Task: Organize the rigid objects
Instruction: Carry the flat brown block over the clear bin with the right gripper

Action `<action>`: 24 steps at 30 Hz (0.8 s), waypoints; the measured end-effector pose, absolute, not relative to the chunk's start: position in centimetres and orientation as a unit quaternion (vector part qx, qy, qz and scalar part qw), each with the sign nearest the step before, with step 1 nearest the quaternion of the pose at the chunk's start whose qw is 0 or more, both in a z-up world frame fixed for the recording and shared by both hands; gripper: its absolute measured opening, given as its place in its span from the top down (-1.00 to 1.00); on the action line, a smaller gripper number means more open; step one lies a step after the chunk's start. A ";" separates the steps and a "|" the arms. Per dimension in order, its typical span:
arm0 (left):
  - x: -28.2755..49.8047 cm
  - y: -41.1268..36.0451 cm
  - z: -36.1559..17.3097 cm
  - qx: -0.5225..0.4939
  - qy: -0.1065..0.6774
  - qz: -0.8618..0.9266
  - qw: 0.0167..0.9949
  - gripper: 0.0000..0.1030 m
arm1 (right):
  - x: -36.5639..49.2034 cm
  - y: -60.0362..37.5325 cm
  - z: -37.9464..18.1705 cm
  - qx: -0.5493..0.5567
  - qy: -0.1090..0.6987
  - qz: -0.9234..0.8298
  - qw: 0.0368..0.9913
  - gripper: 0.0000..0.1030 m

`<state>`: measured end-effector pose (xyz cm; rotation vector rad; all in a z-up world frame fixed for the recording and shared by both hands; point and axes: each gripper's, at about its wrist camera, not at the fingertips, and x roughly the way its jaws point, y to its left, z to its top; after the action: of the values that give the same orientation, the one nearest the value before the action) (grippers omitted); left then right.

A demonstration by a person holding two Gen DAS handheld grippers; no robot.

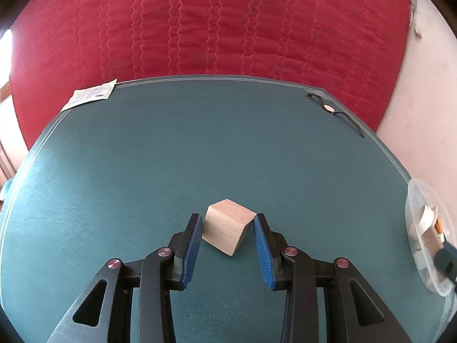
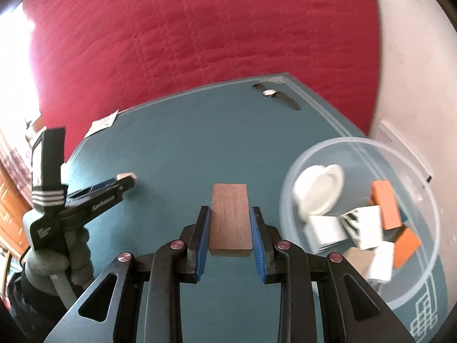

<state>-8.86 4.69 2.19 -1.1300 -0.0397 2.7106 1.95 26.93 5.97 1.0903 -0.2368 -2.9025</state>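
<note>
A pale wooden cube (image 1: 225, 225) sits cornerwise between the blue pads of my left gripper (image 1: 228, 220), which is shut on it just above the teal mat (image 1: 185, 143). The right wrist view shows that gripper (image 2: 125, 178) from the side, at the left, with the cube (image 2: 125, 175) at its tip. My right gripper (image 2: 230, 210) is shut on a flat brown wooden block (image 2: 230, 214) and holds it lengthwise over the mat, left of a clear round tub (image 2: 428, 200). The tub holds a white bowl (image 2: 320, 191), orange blocks (image 2: 385, 203) and white boxes (image 2: 328, 228).
A wristwatch (image 1: 328, 108) lies near the mat's far right corner, and a paper leaflet (image 1: 91, 95) at its far left corner. A red quilt (image 1: 228, 28) lies beyond the mat. The tub's rim (image 1: 414, 200) shows at the right edge of the left wrist view. A gloved hand (image 2: 77, 257) holds the left gripper.
</note>
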 end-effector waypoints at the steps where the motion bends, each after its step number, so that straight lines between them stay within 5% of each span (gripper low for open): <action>1: -8.8 4.8 2.2 -0.382 -0.012 0.918 0.104 0.24 | 2.1 27.3 6.1 0.349 -0.078 -0.934 0.011 0.45; 24: -8.0 6.2 2.1 -0.380 0.001 0.917 0.117 0.24 | 0.9 35.7 5.0 0.343 -0.148 -0.922 -0.099 0.43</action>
<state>-7.95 6.24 2.09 -1.1136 0.0043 2.6856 0.89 35.73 5.01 1.1525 -0.4955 -3.0948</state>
